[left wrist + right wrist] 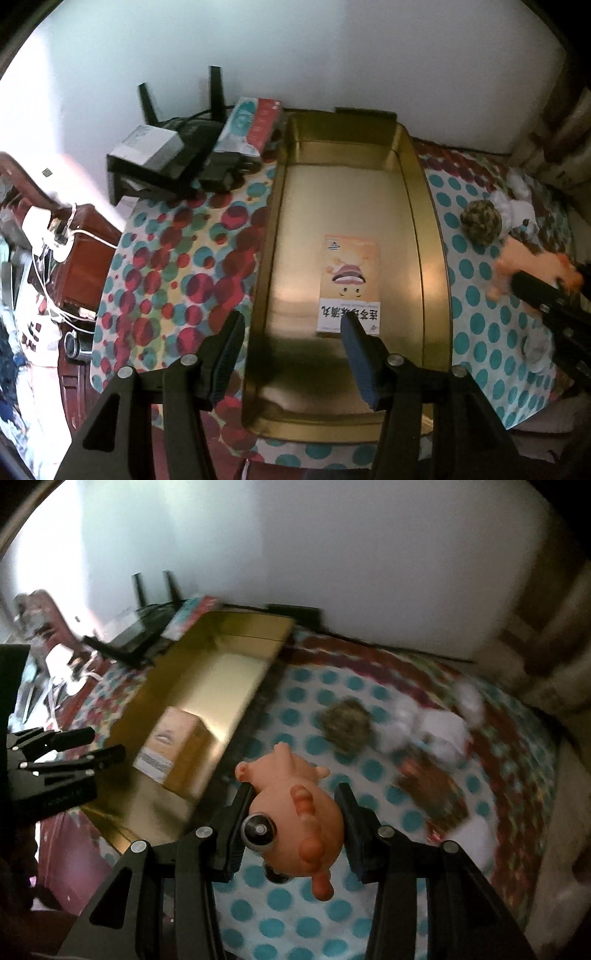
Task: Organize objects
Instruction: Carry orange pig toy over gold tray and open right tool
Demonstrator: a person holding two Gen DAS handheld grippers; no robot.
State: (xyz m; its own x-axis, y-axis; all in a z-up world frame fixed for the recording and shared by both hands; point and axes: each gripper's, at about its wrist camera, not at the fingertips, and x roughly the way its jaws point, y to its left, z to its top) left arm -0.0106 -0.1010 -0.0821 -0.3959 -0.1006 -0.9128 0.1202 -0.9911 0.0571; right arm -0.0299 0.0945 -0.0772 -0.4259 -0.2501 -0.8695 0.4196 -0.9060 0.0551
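A gold metal tray (432,236) (236,657) lies on a polka-dot cloth, and a small orange medicine box (349,284) (173,746) rests flat inside it. My left gripper (293,325) hangs open over the tray's near end with nothing between its fingers. My right gripper (293,794) is shut on an orange rubber toy animal with big eyes (295,812), held above the cloth just right of the tray. In the left wrist view that toy (532,269) and the right gripper appear at the right edge.
A camouflage ball (480,221) (347,723) and white fluffy items (517,203) (439,727) lie on the cloth right of the tray. A router, a white box and a teal-red box (251,125) stand at the back left. Cables and a brown cabinet (85,258) are far left.
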